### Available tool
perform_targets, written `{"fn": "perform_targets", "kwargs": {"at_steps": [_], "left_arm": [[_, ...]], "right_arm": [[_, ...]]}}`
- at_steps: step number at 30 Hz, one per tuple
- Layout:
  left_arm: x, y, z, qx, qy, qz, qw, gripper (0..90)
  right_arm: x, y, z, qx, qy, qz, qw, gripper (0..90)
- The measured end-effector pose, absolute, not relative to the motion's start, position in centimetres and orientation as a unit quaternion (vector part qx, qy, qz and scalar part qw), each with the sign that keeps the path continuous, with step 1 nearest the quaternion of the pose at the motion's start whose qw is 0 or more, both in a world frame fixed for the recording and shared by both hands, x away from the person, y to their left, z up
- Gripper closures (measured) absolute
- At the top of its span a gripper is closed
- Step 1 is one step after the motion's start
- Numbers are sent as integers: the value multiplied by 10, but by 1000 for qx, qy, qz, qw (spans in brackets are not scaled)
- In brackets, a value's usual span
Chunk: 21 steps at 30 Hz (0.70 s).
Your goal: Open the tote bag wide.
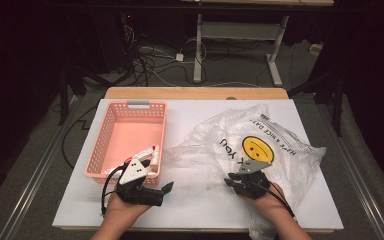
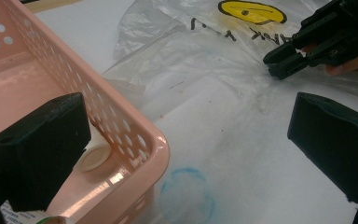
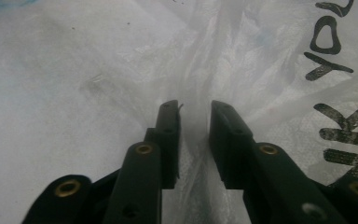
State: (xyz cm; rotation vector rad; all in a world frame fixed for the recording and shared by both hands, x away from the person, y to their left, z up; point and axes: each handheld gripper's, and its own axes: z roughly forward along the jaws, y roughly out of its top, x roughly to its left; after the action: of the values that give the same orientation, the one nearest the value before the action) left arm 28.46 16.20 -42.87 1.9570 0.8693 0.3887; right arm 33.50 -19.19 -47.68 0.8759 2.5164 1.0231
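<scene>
A crumpled clear plastic bag [image 1: 280,165] with a yellow smiley face and black lettering lies on the right half of the white table. My right gripper [image 1: 228,182] rests on the bag's left part. In the right gripper view its jaws stand a narrow gap apart [image 3: 195,109], astride a raised fold of the bag [image 3: 98,70]. My left gripper [image 1: 155,192] is open wide at the near right corner of a pink basket [image 1: 110,120]. In the left gripper view [image 2: 186,130] one jaw hangs over the basket's corner [image 2: 135,135] and the other over the table. The right gripper [image 2: 279,63] shows there on the bag [image 2: 191,60].
A white and red tube [image 1: 147,155] lies in the basket's near corner, and its white cap [image 2: 93,158] sits beside my left jaw. A faint blue ring [image 2: 186,193] marks the white tabletop [image 1: 195,205]. Beyond the table's far edge are desk legs [image 1: 198,50] and cables on the floor.
</scene>
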Motion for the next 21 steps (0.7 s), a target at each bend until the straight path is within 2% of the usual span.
{"fn": "perform_targets", "kwargs": {"at_steps": [10, 21], "left_arm": [[285, 162, -429, 797, 353, 157, 464, 0], [284, 161, -429, 796, 352, 157, 466, 0]], "right_arm": [[335, -196, -476, 310, 861, 375, 151, 900], [334, -208, -463, 328, 828, 422, 167, 900]]}}
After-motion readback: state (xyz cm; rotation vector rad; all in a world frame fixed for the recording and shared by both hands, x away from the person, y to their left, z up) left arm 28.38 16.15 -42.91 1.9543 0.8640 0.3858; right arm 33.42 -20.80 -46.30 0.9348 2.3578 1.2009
